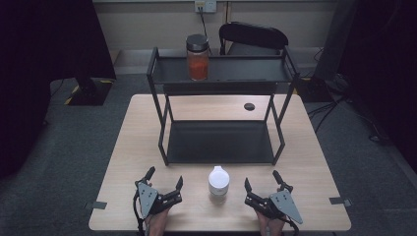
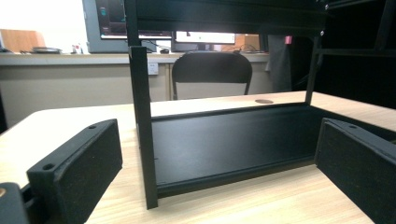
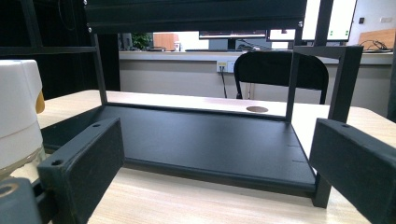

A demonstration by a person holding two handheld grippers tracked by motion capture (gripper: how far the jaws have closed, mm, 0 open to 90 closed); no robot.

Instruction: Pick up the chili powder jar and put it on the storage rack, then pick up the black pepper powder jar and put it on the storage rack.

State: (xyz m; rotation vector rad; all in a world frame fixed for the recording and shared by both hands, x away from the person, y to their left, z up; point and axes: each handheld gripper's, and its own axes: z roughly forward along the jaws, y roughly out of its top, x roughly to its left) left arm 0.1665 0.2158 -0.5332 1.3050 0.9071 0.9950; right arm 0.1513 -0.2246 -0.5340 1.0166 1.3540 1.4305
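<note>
The white-capped bottle (image 1: 218, 182) stood upright on the tabletop (image 1: 314, 162) between the left tongs (image 1: 165, 183) and right tongs (image 1: 261, 185), both wide open, empty, roughly equally near.

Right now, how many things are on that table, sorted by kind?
Black two-tier metal shelf rack: 1
Glass jar with red contents, on the rack's top shelf: 1
White-capped bottle, on the tabletop: 1
Handheld grippers: 2, left gripper and right gripper
Total: 5
</note>
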